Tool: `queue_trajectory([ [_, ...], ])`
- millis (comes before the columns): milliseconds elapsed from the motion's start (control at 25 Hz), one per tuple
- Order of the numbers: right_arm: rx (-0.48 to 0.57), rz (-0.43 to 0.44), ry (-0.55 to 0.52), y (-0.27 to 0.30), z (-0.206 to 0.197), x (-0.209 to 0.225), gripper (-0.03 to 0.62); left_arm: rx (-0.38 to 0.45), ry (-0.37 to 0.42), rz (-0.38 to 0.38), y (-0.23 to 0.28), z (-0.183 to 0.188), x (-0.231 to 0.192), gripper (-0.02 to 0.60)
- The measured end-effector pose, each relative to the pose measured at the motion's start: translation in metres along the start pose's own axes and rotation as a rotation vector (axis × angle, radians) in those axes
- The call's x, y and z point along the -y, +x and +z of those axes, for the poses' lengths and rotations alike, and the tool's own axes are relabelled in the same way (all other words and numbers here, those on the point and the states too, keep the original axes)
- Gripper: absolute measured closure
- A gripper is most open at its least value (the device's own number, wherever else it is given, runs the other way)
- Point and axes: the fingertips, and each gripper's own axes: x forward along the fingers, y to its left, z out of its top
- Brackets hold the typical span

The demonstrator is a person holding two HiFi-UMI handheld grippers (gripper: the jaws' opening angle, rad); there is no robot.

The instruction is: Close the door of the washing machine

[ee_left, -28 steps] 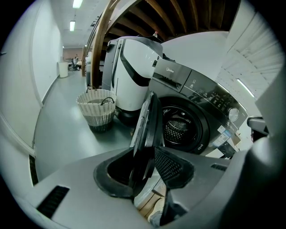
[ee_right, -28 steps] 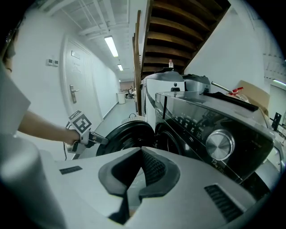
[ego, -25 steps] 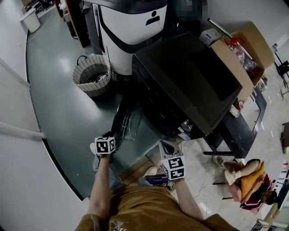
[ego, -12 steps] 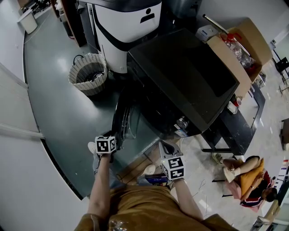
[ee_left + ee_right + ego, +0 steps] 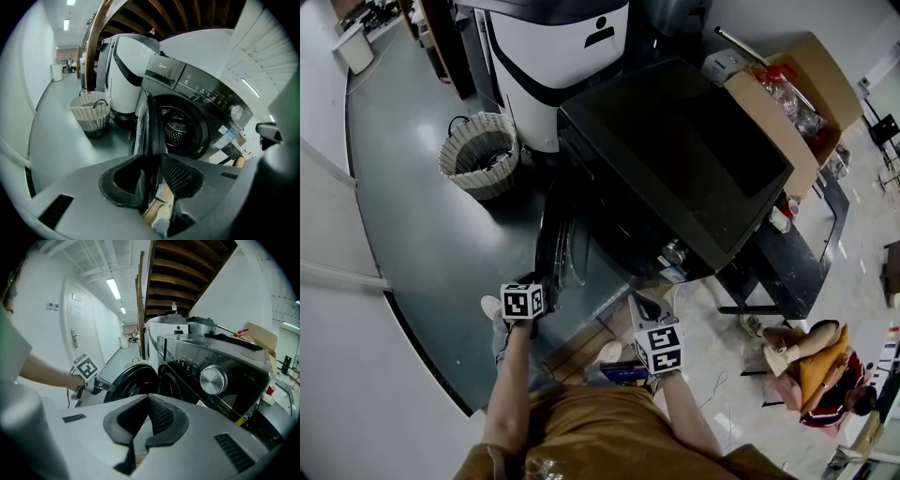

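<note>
The left hand-held gripper [image 5: 152, 159] pinches the upright edge of the open door [image 5: 553, 246], just left of the washing machine [image 5: 675, 169] drum. The right hand-held gripper [image 5: 147, 399], jaws pressed together, hangs empty farther right.

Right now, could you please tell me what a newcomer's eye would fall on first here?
The big black front-loading washing machine dominates the centre, its round dark door swung open to its left. The left tool holds that door's edge between its jaws, and a pale woven wicker basket stands on the floor beyond.
</note>
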Motion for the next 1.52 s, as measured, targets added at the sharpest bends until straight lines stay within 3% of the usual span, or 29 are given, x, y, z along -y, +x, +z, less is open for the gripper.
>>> queue_trajectory([
  [1520,0.005,-0.049,0.062,-0.021,-0.018,0.013,0.582,-0.056,0.068,-0.070,0.020,-0.001,0.053,0.428],
])
